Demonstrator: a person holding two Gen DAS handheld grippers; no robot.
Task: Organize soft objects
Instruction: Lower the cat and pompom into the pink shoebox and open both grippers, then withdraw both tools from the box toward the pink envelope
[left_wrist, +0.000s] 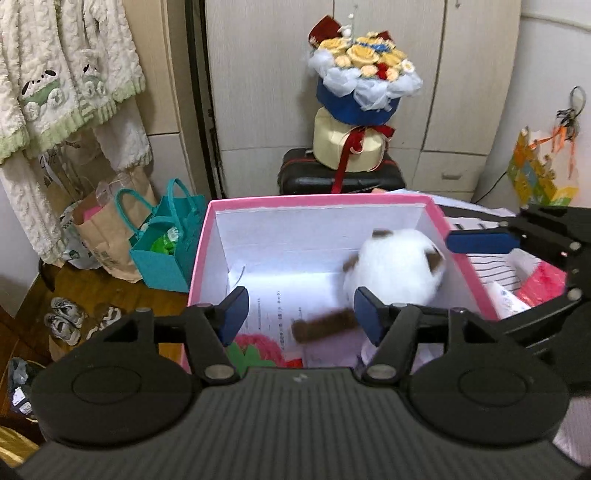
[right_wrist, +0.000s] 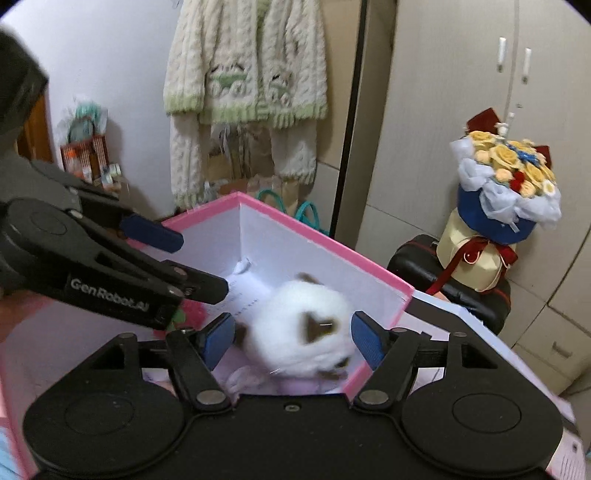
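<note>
The pink box (left_wrist: 391, 199) stands open with white inner walls. Inside it lies a white plush cat (left_wrist: 395, 269) with brown ears and a brown tail, blurred in both views, resting on printed paper (left_wrist: 269, 314) on the box floor. A red knitted strawberry toy (left_wrist: 258, 349) lies in the box at about eight o'clock from the cat.

The left gripper (left_wrist: 301, 314) hangs over the box with its jaws spread wide, holding nothing. The right gripper (right_wrist: 293, 341) is likewise wide apart above the cat, pads either side, not touching it.

At twelve o'clock beyond the box, a flower bouquet (left_wrist: 364, 77) stands on a black case (left_wrist: 306, 177).
</note>
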